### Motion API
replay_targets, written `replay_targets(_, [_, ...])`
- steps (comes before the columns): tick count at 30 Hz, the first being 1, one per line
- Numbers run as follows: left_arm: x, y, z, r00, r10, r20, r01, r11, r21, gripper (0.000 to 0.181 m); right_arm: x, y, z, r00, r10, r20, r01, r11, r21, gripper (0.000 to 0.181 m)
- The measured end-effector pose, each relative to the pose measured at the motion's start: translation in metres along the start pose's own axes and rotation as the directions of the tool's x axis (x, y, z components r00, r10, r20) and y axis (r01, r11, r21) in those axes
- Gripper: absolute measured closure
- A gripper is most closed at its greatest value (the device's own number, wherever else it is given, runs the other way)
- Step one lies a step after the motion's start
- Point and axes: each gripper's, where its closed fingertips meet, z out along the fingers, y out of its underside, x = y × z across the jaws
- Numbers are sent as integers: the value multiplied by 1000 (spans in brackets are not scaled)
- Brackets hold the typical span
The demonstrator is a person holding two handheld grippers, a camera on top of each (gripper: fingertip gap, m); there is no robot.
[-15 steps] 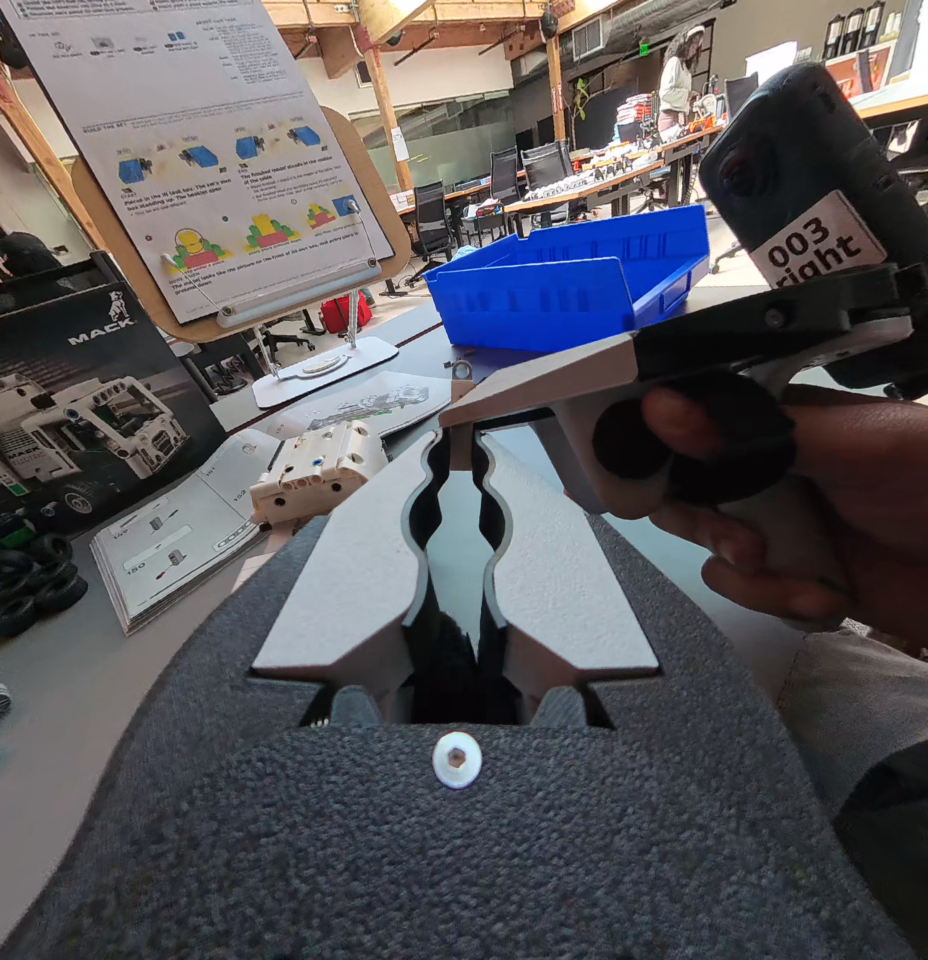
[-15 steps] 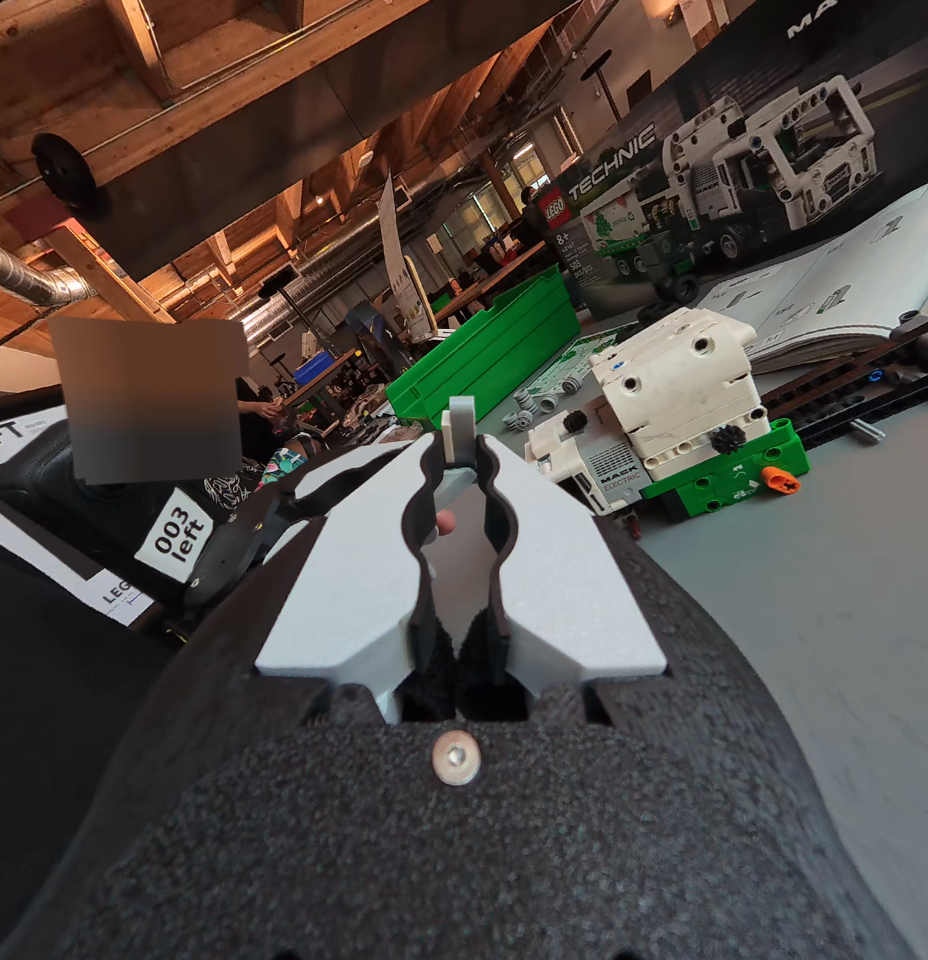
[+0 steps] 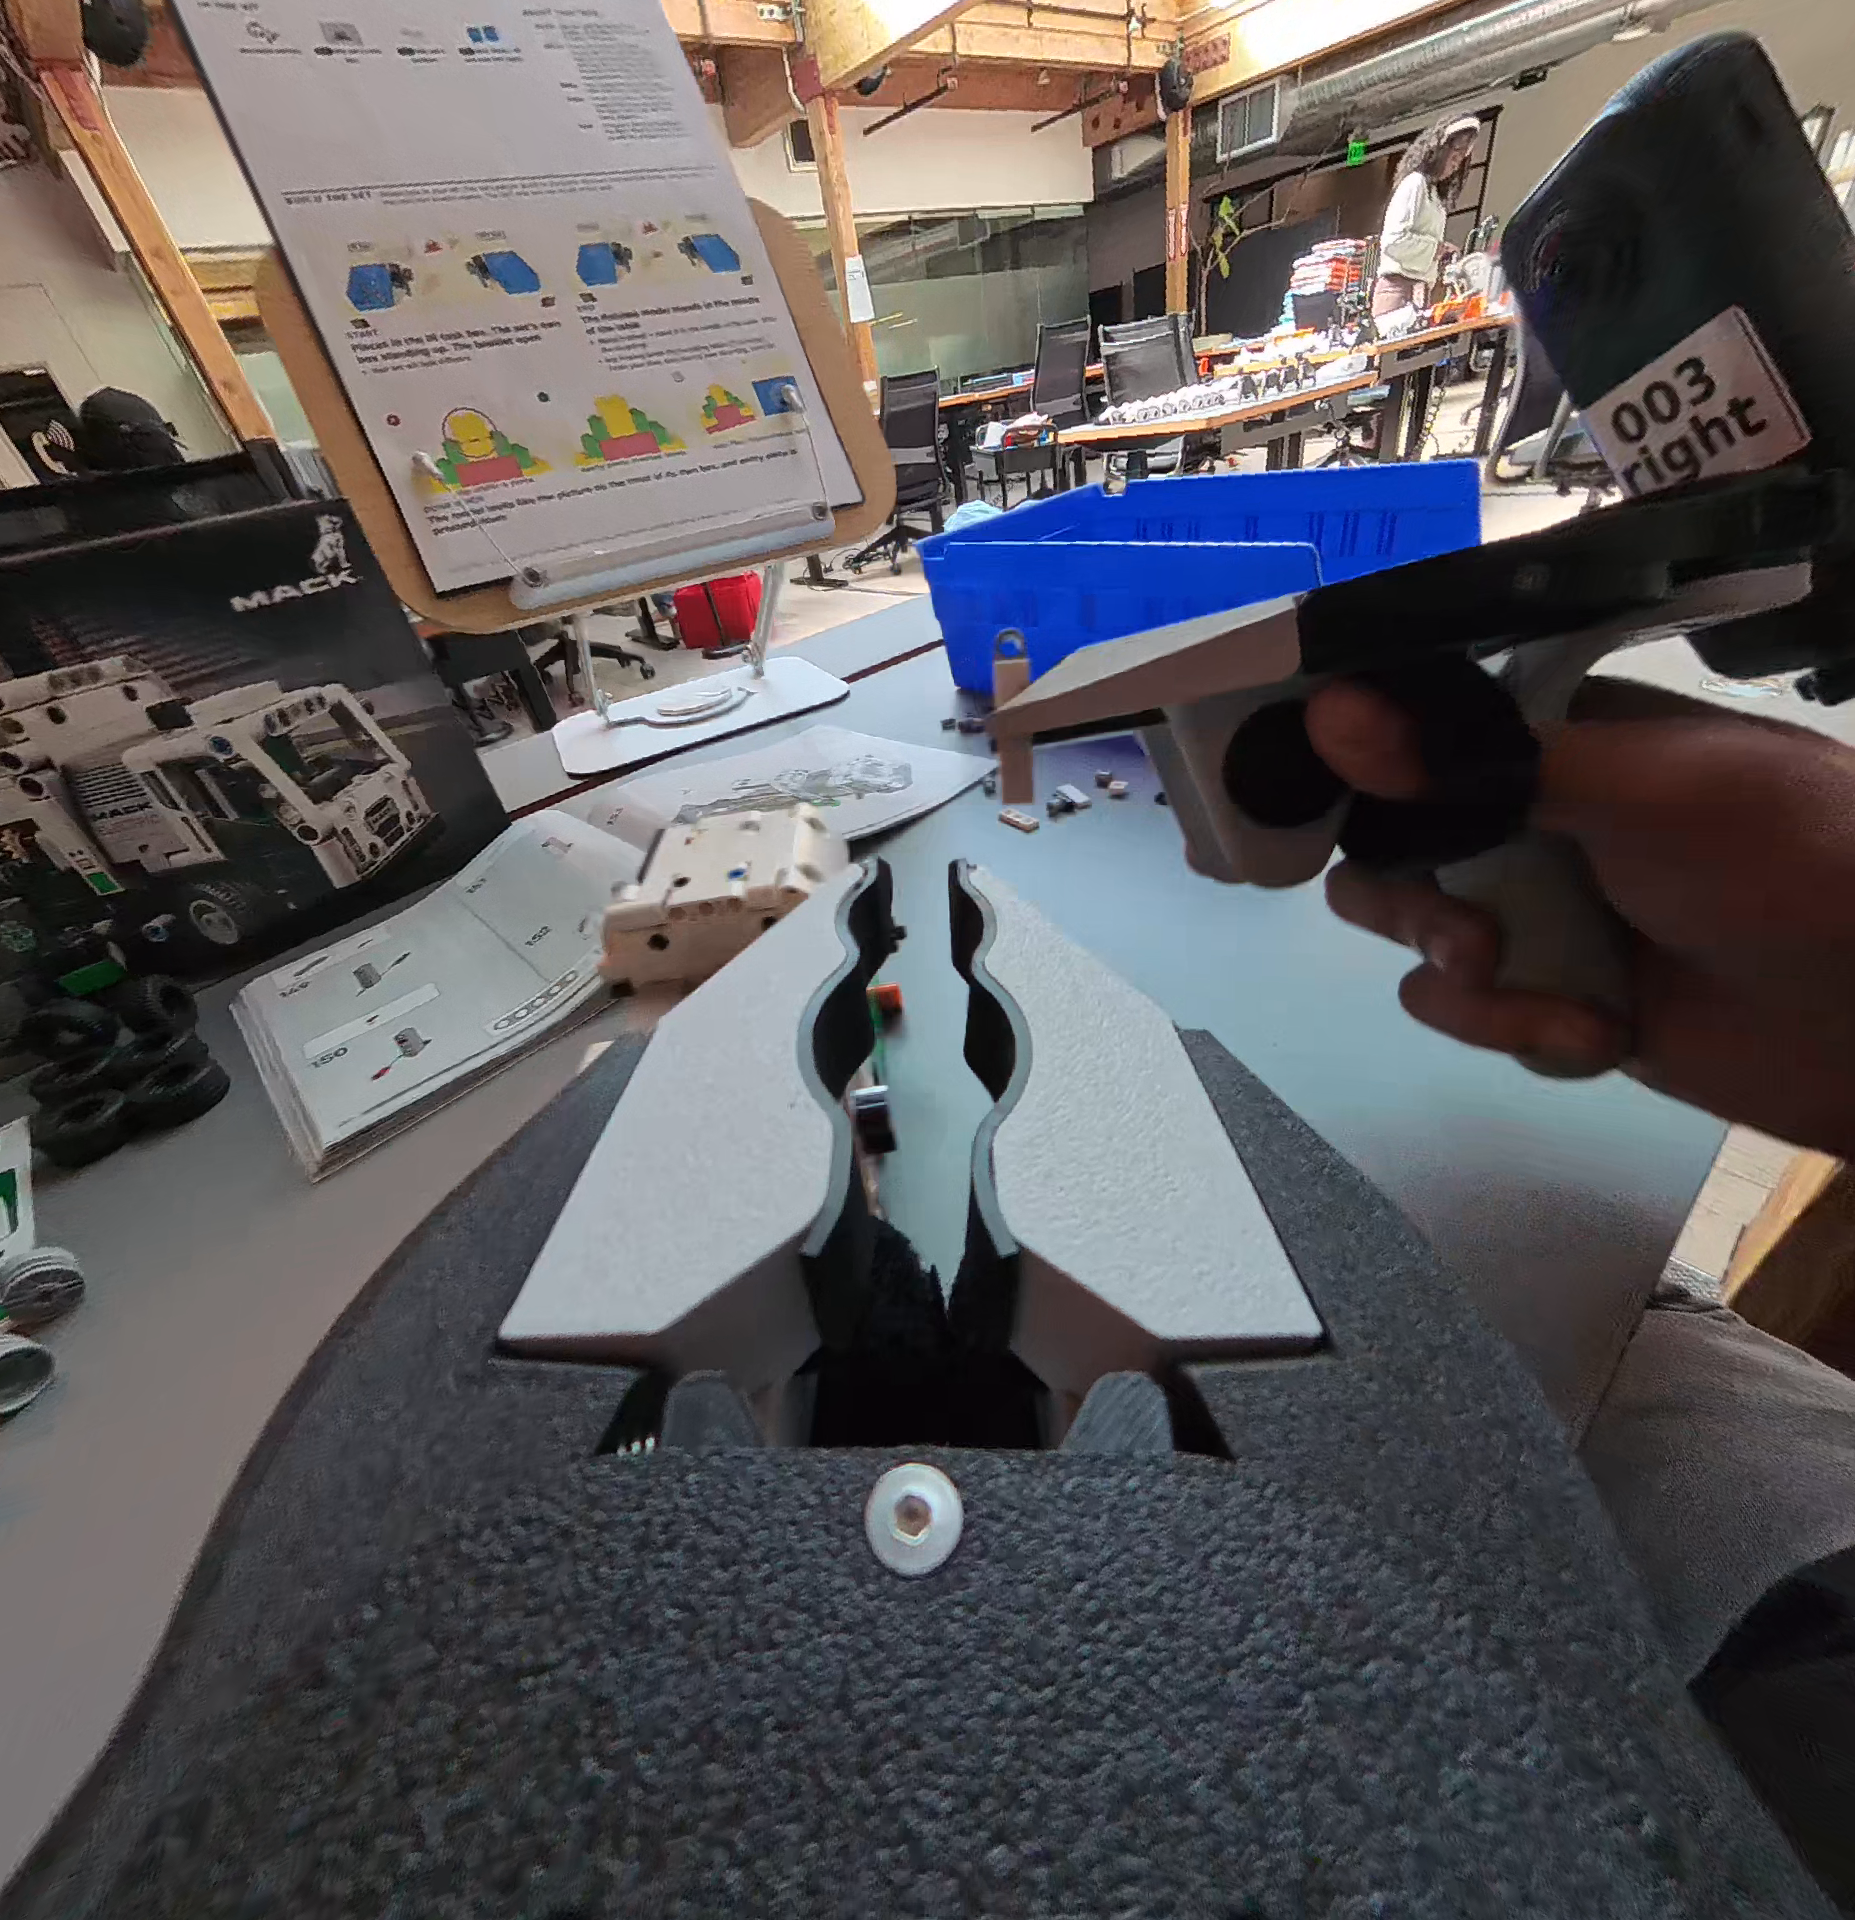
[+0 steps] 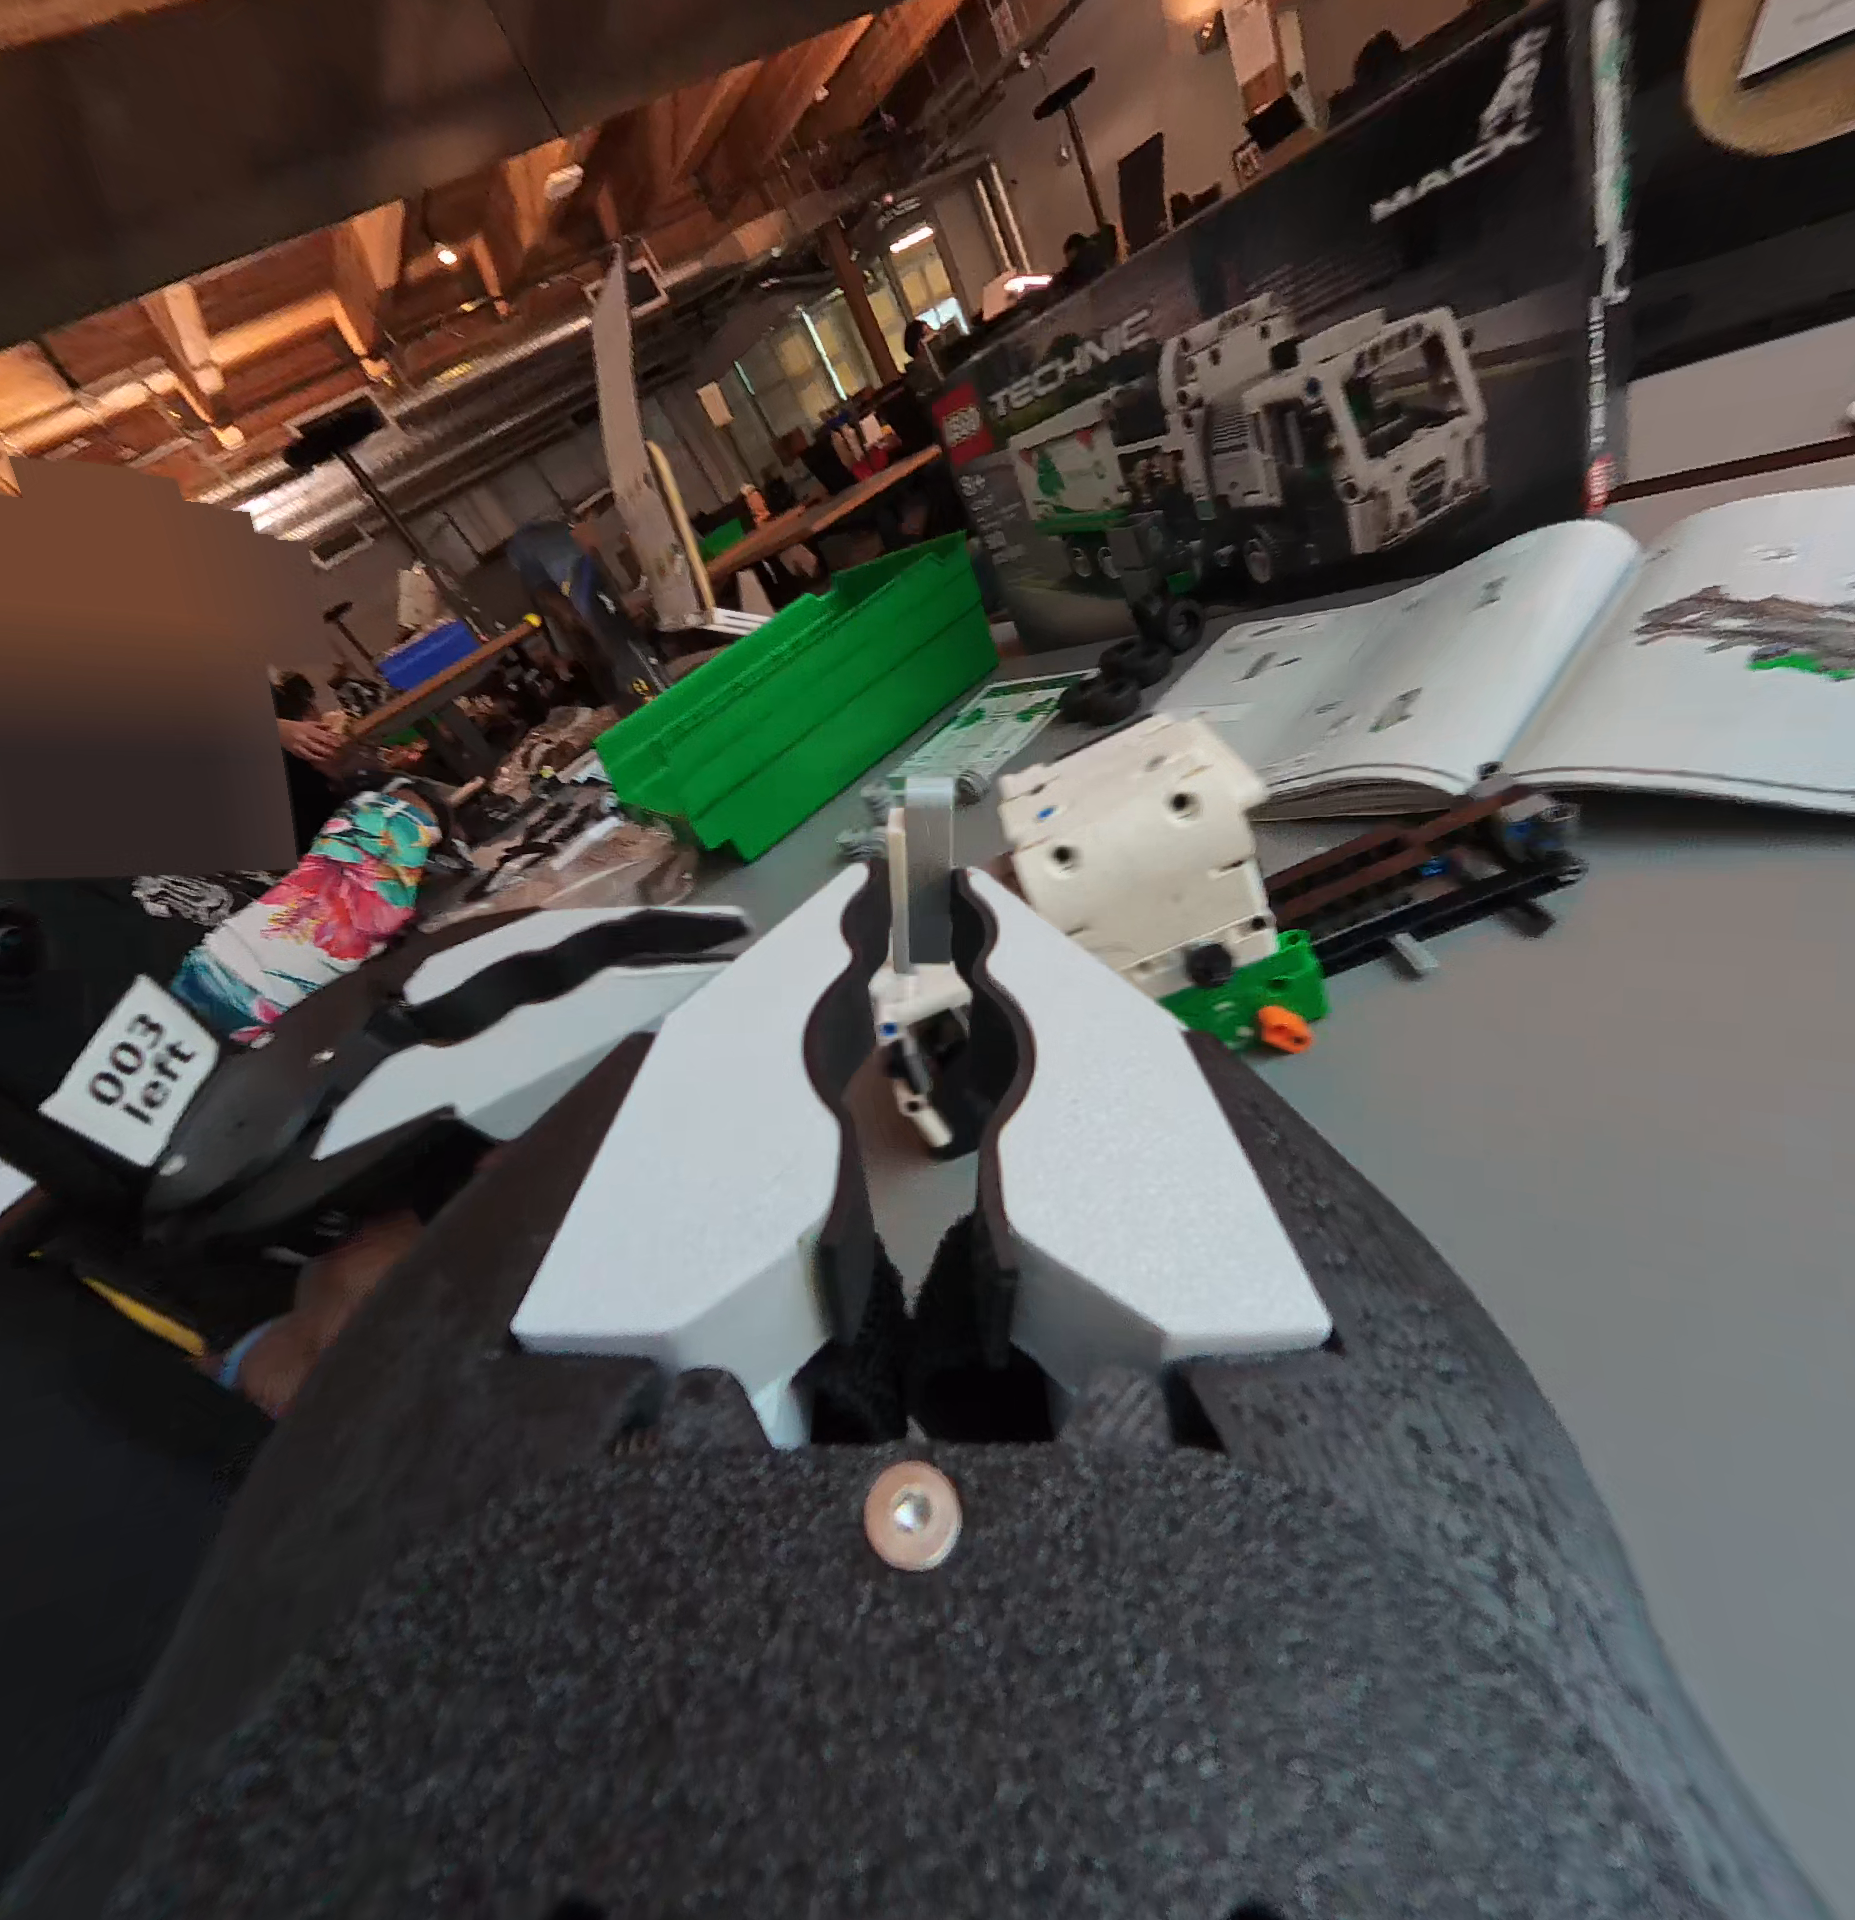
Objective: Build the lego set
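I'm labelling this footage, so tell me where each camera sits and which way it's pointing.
Left wrist view: on the left gripper, looking along its open fingers across the grey table toward the blue bin; the right gripper and hand show.
Right wrist view: on the right gripper, which pinches a grey piece, facing the green bin.
Both views show the white block and the open booklet.
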Motion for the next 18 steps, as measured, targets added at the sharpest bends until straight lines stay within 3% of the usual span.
replay_targets(1, [-12,0,-4,1000,-16,1,16,1000,1,170,15,-6,0,999,-19,-34,18,1000,-25,170])
replay_targets(5, [-87,10,-21,994,-62,88,62,998,-3,161,85,-20,-1,975,-103,-195,81,990,-118,171])
replay_targets(9, [-138,38,-19,981,-182,61,184,982,-43,156,119,-21,6,968,-85,-235,58,991,-118,171])
replay_targets(13, [-143,39,-8,968,-249,-24,248,968,-41,157,137,-13,11,965,-35,-260,11,996,-93,171])
replay_targets(18, [-127,41,-5,991,-126,-47,123,990,-64,163,144,-12,8,964,15,-265,-36,997,-73,171])
